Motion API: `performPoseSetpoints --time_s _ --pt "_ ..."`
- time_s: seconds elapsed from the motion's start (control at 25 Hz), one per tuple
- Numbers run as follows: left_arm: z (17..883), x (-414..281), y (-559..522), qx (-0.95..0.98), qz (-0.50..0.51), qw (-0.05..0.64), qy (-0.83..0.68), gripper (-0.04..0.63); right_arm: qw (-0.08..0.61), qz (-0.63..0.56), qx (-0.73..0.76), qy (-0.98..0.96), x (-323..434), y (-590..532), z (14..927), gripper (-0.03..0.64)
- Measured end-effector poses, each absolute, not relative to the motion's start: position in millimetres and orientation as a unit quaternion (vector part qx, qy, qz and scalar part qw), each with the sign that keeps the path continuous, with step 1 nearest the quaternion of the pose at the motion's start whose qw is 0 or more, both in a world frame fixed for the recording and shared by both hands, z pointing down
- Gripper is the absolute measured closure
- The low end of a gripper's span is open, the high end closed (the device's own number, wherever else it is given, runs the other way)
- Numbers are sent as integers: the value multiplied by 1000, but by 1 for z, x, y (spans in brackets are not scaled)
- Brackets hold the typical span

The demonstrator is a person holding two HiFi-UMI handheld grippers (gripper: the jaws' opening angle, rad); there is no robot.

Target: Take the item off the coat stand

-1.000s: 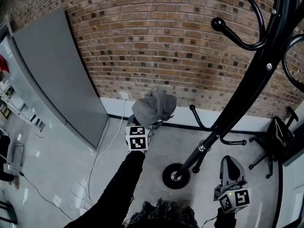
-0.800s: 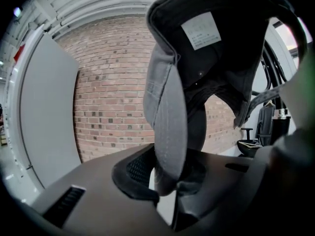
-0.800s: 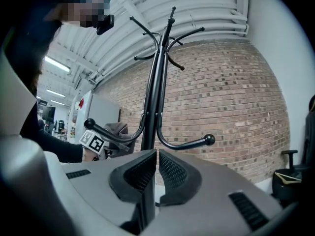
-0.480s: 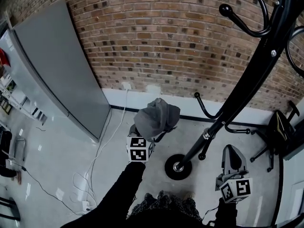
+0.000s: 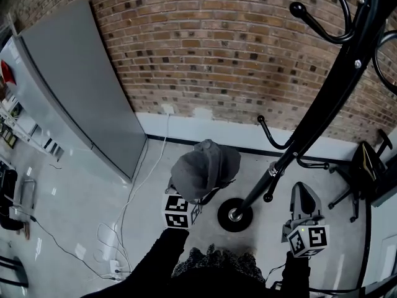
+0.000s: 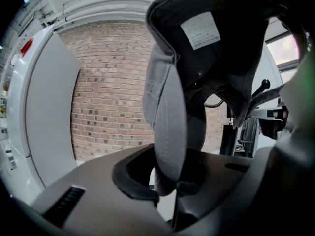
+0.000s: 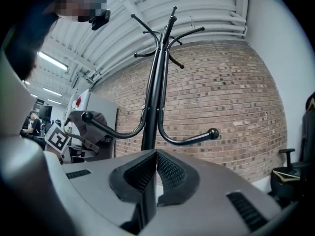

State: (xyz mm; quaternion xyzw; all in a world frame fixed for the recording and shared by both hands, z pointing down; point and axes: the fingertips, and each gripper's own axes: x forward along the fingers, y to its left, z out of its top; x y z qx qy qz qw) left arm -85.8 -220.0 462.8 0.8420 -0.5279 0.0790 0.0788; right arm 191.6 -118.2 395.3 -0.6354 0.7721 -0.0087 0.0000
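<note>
Grey cap (image 5: pixel 205 168) is off the coat stand (image 5: pixel 329 98) and rides on the left gripper (image 6: pixel 170 183), whose jaws are nipped tight on its edge, the brim as far as I can tell. The crown flops above them with the inside label showing. The cap hangs over the floor, left of the stand's pole and clear of every hook I can see. The right gripper (image 7: pixel 155 173) is low at the person's side, jaws pressed together on nothing. To my eye the lifting-off is done and this is the carrying-away. Next it wants a steady pinch, since only thin fabric is gripped, and somewhere to put the cap, which no view shows.
</note>
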Motion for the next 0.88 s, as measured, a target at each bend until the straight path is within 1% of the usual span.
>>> performPoseSetpoints --time_s 0.32,0.88 --pt "429 -68 -197 860 61 45 -504 554 -7 -15 -637 771 190 -122 402 606" --pt "443 -67 -190 858 66 69 -504 554 -15 -21 -650 760 200 -120 405 607"
